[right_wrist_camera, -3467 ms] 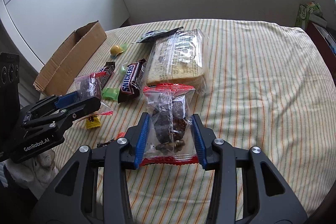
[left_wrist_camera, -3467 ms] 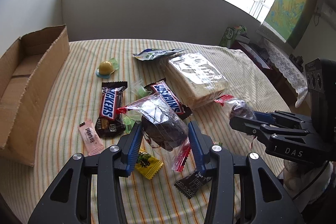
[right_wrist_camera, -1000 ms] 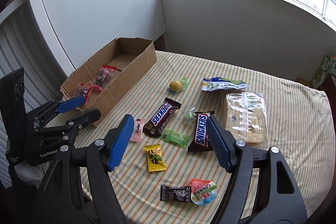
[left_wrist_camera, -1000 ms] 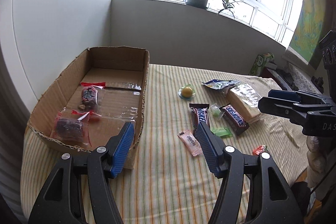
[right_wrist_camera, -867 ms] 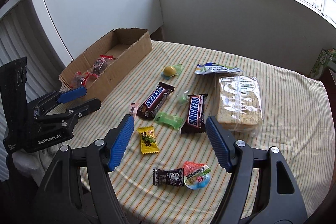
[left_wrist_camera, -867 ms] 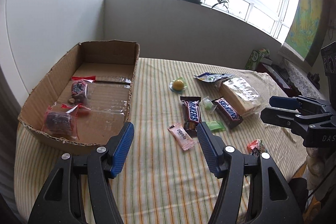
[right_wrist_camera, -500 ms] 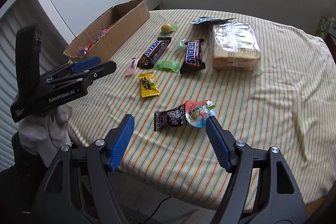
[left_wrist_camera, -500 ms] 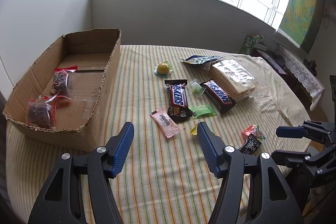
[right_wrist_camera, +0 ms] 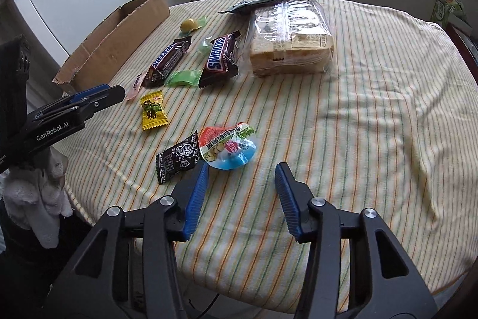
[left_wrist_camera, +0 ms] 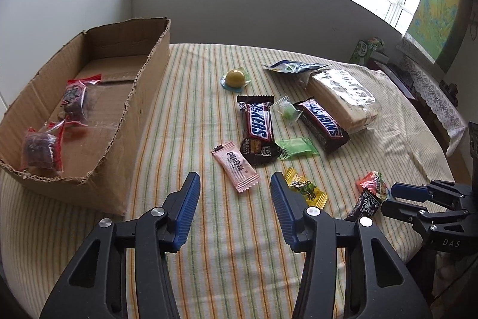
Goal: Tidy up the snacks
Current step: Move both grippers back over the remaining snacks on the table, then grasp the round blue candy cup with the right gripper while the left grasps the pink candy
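Both jaws released and empty, right gripper (right_wrist_camera: 241, 169) over the jelly cup (right_wrist_camera: 228, 150) near the worktop's front edge, left gripper (left_wrist_camera: 234, 184) by the pink sachet (left_wrist_camera: 236, 166), box (left_wrist_camera: 131, 121) at left edge; overlapping black candy (right_wrist_camera: 177, 157) risks a double grab.

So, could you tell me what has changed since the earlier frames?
Both red-sealed snack bags, gripped 3.5 s ago, now lie released in the cardboard box. The left gripper and right gripper are open, back over the table's near edge. The Snickers bars and bread stayed put.
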### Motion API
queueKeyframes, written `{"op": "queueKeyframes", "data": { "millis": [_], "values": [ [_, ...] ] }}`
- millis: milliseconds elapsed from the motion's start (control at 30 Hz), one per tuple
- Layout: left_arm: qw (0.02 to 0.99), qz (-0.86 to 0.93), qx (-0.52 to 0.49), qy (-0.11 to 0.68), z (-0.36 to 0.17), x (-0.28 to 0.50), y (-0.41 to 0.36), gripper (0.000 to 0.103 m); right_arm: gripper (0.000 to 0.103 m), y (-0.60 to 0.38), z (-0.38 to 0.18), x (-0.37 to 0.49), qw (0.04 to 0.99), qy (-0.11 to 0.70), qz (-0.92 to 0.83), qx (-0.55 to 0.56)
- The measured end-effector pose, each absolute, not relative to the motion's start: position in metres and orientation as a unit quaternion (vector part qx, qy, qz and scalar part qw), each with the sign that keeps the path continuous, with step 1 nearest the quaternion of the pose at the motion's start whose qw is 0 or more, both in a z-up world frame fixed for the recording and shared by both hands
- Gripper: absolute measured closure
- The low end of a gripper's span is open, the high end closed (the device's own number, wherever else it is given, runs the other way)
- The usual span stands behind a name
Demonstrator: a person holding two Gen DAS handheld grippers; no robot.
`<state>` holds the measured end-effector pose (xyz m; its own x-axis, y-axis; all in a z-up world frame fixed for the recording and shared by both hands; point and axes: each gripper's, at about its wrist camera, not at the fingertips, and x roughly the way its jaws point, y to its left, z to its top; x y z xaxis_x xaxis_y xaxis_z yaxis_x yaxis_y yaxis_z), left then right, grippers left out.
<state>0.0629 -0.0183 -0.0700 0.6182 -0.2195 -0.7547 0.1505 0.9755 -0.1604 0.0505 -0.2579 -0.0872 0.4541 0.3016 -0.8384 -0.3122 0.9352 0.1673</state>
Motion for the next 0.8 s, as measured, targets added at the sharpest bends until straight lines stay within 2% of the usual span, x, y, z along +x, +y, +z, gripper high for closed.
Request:
{"op": "queueKeyframes", "data": {
  "millis": [467,533,600,700,800],
  "values": [
    [0.888,-0.087,-0.027,0.451,-0.083,0.089,-0.031,0.060,0.054,-0.240,-0.090,0.072,0.854,0.476,0.206,-0.035],
    [0.889,-0.081,-0.015,0.450,-0.084,0.089,-0.033,0.066,0.054,-0.236,-0.090,0.073,0.856,0.472,0.207,-0.045],
    [0.890,-0.079,-0.010,0.448,-0.085,0.088,-0.034,0.068,0.054,-0.232,-0.091,0.076,0.857,0.469,0.205,-0.052],
    [0.892,-0.078,-0.013,0.446,-0.085,0.088,-0.031,0.078,0.054,-0.231,-0.091,0.078,0.858,0.469,0.205,-0.053],
    [0.892,-0.081,-0.014,0.444,-0.085,0.088,-0.031,0.084,0.060,-0.231,-0.091,0.077,0.858,0.468,0.204,-0.055]
  ]
}}
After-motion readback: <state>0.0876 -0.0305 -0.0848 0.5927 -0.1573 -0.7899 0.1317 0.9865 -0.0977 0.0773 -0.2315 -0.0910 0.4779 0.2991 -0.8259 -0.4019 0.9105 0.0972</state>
